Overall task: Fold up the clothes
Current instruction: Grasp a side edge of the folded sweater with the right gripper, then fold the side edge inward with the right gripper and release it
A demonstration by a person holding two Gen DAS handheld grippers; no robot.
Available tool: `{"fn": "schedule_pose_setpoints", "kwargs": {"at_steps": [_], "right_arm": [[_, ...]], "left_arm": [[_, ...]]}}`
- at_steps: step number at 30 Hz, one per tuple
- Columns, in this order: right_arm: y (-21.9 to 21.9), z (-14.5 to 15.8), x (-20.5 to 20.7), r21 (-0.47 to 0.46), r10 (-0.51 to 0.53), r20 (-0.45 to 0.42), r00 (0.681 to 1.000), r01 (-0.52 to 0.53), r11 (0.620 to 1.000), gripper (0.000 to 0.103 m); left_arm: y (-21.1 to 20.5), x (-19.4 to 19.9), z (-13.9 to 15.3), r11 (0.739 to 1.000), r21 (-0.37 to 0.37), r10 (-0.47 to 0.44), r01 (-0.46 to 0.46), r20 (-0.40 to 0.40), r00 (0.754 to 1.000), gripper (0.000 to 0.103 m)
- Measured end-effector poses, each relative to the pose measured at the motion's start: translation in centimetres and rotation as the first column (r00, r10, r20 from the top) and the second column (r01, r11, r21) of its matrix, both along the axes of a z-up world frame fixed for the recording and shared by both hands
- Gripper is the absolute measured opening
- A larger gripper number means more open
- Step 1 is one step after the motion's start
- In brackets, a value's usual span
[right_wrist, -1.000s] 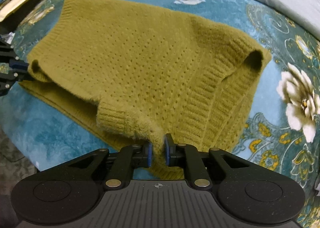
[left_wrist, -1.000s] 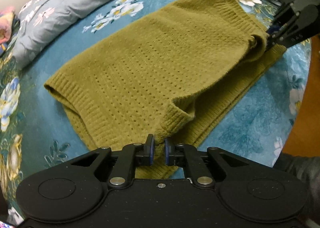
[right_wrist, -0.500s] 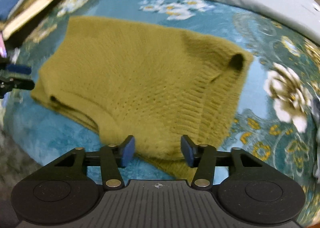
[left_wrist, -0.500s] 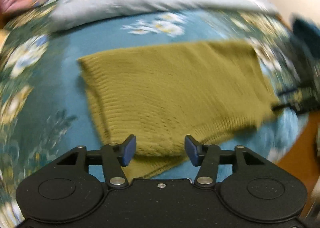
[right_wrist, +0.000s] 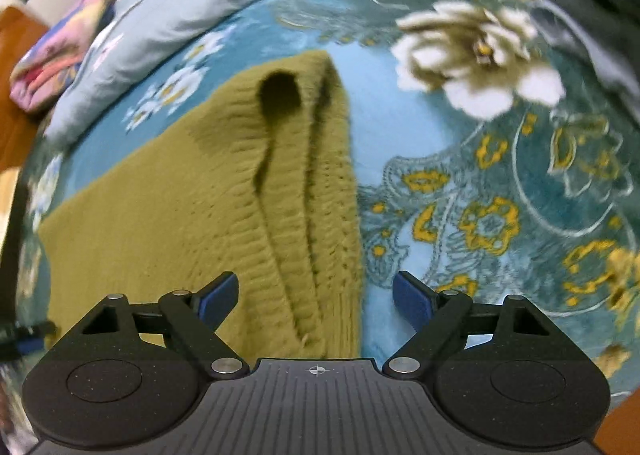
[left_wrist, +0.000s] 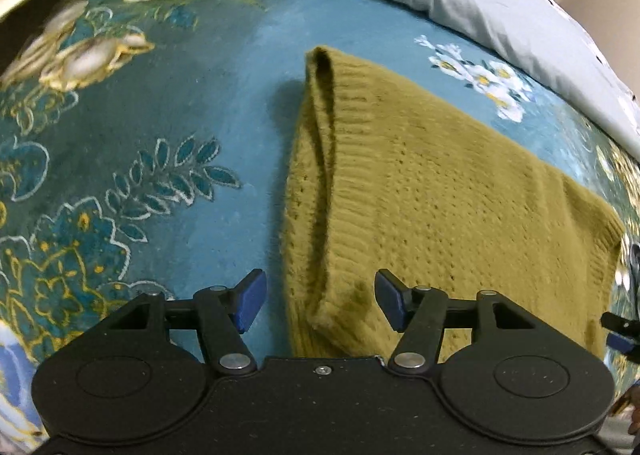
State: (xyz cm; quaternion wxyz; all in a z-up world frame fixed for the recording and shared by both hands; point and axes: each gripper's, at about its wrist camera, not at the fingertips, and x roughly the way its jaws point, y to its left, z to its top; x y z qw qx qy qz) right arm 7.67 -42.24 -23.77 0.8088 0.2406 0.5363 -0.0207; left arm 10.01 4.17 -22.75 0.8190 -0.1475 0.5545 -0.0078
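Left gripper [left_wrist: 316, 305]: jaws just opened, nothing clenched, straddling the sweater [left_wrist: 440, 195] end edge.
Right gripper [right_wrist: 316, 301]: jaws likewise just opened, empty, over the opposite end.
Sweater: folded flat on the bedspread [left_wrist: 140, 175].
Advice: regrip both stacked layers evenly before the next fold.

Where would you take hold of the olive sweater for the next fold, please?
Probably the ribbed side edges of the olive sweater, one per claw. Left claw and right claw already straddle them, open, coming from above; the stacked layers there form a raised, pinchable ridge.
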Motion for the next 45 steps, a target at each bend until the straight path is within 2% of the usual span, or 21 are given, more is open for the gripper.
{"fn": "schedule_pose_setpoints", "kwargs": {"at_steps": [4,5,6,8,9,11,16,21,24,26,27,31,35,41,45], "right_arm": [[-0.2,-0.9,0.4,0.022,-0.022,-0.023,1.000,0.022,1.000,0.073],[-0.2,-0.9,0.5,0.027,-0.020,-0.027,0.999,0.020,0.999,0.066],[-0.2,-1.0,0.5,0.033,-0.016,-0.031,0.999,0.018,0.999,0.051],[-0.2,-0.8,0.5,0.055,-0.008,-0.039,0.999,0.010,0.998,0.029],[-0.3,-0.6,0.5,0.066,-0.005,-0.044,0.999,0.007,0.998,0.023],[-0.4,-0.3,0.6,0.078,0.001,-0.050,0.999,0.003,0.997,0.017],[-0.9,-0.5,0.8,0.109,-0.004,-0.059,0.998,0.011,0.994,0.018],[-2.0,-1.4,1.1,0.167,-0.031,-0.055,0.998,0.040,0.985,0.023],[-2.3,-1.8,1.3,0.188,-0.030,-0.059,0.998,0.041,0.981,0.024],[-2.5,-1.8,1.5,0.200,-0.026,-0.062,0.998,0.038,0.979,0.024],[-2.7,-1.7,1.5,0.203,-0.022,-0.060,0.998,0.034,0.979,0.024],[-3.9,-1.1,2.2,0.220,-0.032,-0.034,0.999,0.038,0.975,0.024],[-5.4,-1.4,3.8,0.250,-0.041,-0.027,0.999,0.047,0.967,0.024],[-6.4,-3.0,6.7,0.329,0.014,-0.058,0.998,0.006,0.944,0.026],[-6.9,-3.8,7.7,0.397,0.018,-0.076,0.997,0.013,0.918,0.026]], "left_arm": [[-0.2,-0.1,-0.4,1.000,0.023,-0.013,0.014,-0.014,1.000,0.058],[-0.2,-0.1,-0.5,1.000,0.026,-0.017,0.018,-0.020,1.000,0.058],[-0.2,-0.2,-0.5,0.999,0.027,-0.017,0.018,-0.022,1.000,0.058],[0.0,-0.3,-0.4,1.000,0.028,-0.006,0.006,-0.028,1.000,0.058],[0.1,-0.3,-0.3,1.000,0.027,0.003,-0.003,-0.019,1.000,0.058],[0.2,-0.3,0.4,0.999,0.028,0.021,-0.022,0.010,1.000,0.058],[-0.7,-0.6,3.5,0.998,0.047,0.037,-0.044,0.136,0.990,0.055],[-5.0,1.3,4.3,0.993,-0.042,-0.102,0.110,0.176,0.979,0.054],[-8.8,4.1,3.7,0.976,-0.055,-0.199,0.212,0.173,0.965,0.047],[-11.1,6.3,3.1,0.961,-0.067,-0.256,0.270,0.164,0.953,0.037],[-12.2,7.4,2.8,0.952,-0.073,-0.284,0.298,0.159,0.946,0.036],[-16.0,11.5,1.2,0.926,-0.038,-0.369,0.376,0.117,0.922,0.008],[-17.7,13.7,-0.1,0.931,-0.076,-0.353,0.357,0.068,0.933,0.002],[-18.9,15.4,-1.5,0.950,-0.082,-0.302,0.303,0.026,0.953,0.001],[-19.2,16.5,-2.3,0.962,-0.084,-0.261,0.259,-0.015,0.965,0.001]]}}
